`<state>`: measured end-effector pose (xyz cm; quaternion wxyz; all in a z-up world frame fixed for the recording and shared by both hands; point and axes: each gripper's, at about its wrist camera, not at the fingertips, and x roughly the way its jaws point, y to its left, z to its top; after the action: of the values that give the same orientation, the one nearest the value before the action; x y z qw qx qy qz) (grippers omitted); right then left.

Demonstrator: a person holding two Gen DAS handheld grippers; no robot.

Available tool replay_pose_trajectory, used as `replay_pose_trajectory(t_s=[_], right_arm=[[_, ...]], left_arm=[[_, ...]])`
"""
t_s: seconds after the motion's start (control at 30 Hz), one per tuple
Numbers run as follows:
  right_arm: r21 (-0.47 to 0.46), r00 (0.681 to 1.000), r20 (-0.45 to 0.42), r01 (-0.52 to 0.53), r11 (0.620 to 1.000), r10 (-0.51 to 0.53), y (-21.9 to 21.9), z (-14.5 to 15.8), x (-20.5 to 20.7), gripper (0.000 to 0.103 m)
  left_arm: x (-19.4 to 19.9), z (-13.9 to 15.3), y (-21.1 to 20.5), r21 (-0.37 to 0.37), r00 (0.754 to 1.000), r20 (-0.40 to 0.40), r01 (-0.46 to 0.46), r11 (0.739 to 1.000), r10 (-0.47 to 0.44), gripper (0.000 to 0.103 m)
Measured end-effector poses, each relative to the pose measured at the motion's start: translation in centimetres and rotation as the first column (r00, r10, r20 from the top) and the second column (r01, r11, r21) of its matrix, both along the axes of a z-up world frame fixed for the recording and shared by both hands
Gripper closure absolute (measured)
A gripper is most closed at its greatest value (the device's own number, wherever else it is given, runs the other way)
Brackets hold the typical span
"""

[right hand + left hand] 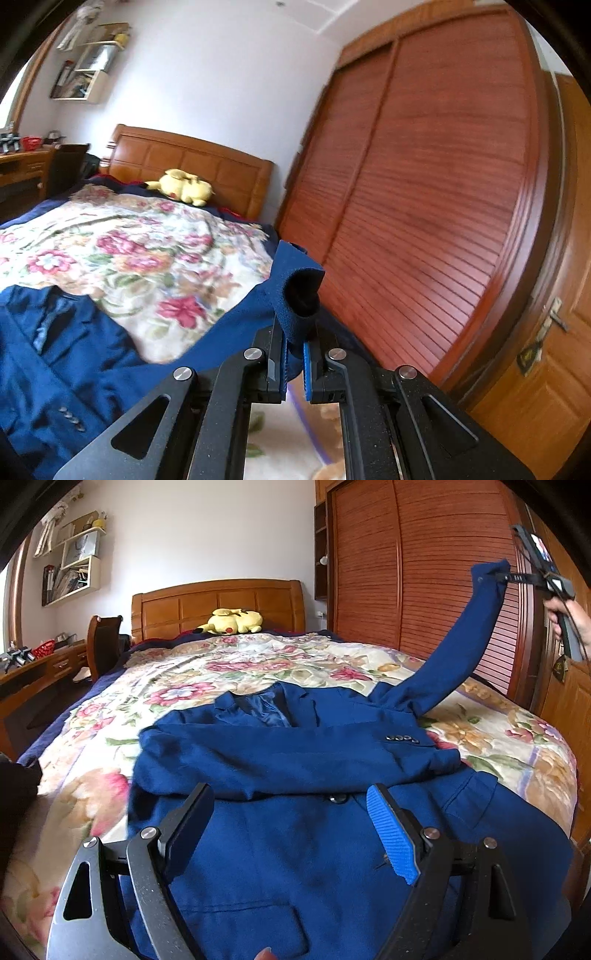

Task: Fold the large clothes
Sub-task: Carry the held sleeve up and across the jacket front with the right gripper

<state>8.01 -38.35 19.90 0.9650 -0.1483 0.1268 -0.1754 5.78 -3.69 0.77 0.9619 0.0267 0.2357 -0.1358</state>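
A blue suit jacket [295, 760] lies face up on the floral bedspread [221, 672], one sleeve folded across its chest. My left gripper [291, 808] is open and empty, hovering just above the jacket's lower front. My right gripper [294, 350] is shut on the cuff of the jacket's other sleeve [295, 288] and holds it lifted high over the bed's right side. In the left wrist view the raised sleeve [461, 642] stretches up to the right gripper [506, 576]. The jacket also shows in the right wrist view [55, 362].
A yellow plush toy [234, 622] lies by the wooden headboard [218, 602]. A slatted wardrobe [424, 561] stands close along the bed's right side. A desk and chair [99, 642] stand at the left. Wall shelves [74, 561] hang above.
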Motion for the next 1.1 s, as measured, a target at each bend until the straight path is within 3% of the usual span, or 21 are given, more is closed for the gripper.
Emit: replay_pose_trajectory(t_s=[0.3, 0.67, 0.83, 1.1], right_arm=[[-0.093, 0.977, -0.011, -0.213, 0.973, 0.213, 9.4, 1.3, -3.5, 0.097], [-0.130, 0.885, -0.040, -0.466, 0.875, 0.465, 18.1, 1.7, -6.7, 0.097], [-0.100, 0.849, -0.069, -0.528, 0.844, 0.523, 20.0, 1.1, -6.5, 0.097], [-0.005, 0.797, -0.168, -0.590, 0.808, 0.581, 19.0, 0.9, -4.9, 0.097]], left_arm=[[-1.0, 0.5, 3.0, -0.006, 0.999, 0.002, -0.040, 0.999, 0.040, 0.018], [-2.0, 1.0, 6.5, -0.020, 0.995, 0.017, -0.094, 0.995, 0.095, 0.018], [-2.3, 1.1, 8.0, -0.031, 0.992, 0.023, -0.121, 0.992, 0.122, 0.018], [-2.1, 1.1, 9.7, -0.044, 0.988, 0.025, -0.151, 0.988, 0.152, 0.018]])
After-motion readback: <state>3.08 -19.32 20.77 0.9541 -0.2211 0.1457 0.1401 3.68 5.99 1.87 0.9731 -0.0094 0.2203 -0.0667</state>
